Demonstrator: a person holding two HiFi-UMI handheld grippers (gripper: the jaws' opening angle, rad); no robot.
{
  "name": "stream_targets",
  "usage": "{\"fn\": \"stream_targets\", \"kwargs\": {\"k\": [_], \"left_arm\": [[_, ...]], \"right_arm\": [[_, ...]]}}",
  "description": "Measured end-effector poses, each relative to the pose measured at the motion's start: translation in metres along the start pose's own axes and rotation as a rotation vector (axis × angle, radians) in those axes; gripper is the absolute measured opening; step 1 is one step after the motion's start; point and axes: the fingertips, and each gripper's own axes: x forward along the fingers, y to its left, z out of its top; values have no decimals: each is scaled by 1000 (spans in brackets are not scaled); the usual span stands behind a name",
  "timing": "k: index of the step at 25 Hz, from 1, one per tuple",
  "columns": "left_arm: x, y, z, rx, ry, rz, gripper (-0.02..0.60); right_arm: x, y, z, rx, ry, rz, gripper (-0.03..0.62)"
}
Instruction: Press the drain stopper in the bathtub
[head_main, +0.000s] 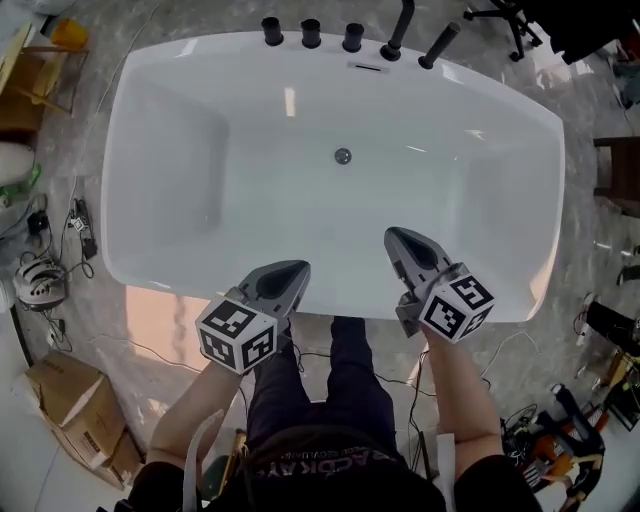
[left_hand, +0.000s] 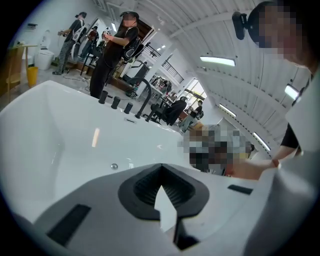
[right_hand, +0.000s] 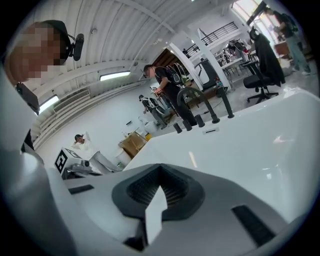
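My head view looks steeply down on the bathtub (head_main: 470, 180); both gripper views skim it closely toward twelve o'clock.

L gripper (head_main: 296, 270) & R gripper (head_main: 398, 240) held out side by side, apart, both pointing to the far side; R reaches a bit farther. Jaws together on each, nothing betw. them.
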Motion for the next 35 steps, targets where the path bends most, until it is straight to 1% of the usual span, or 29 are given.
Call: {"fn": "stream_targets", "kwargs": {"k": [4, 6, 10, 15, 17, 23, 28, 33, 35], "left_arm": [[7, 34, -5, -20, -19, 13, 9], [12, 48, -9, -11, -25, 18, 8], [23, 70, -16, 52, -10, 28, 9], [41, 98, -29, 182, 29, 28, 9], [48, 106, -36, 218, 46, 19, 8], [77, 129, -55, 279, 73, -19, 8], [94, 141, -71, 309, 78, -39, 8], [103, 148, -85, 308, 73, -52, 8], [108, 155, -86, 343, 57, -60, 8]], "right_arm": [[38, -31, -19, -30, 55, -42, 12], [56, -48, -28, -25, 72, -58, 12], [91, -78, -36, -21, 81, -78, 12], [142, -120, -47, -25, 96, -112, 12], [162, -140, -57, -22, 117, -133, 12], [207, -202, -91, 15, 173, -191, 12], [237, -240, -115, 18, 214, -226, 12], [267, -275, -141, 20, 256, -258, 12], [281, -292, -154, 9, 281, -273, 12]]}}
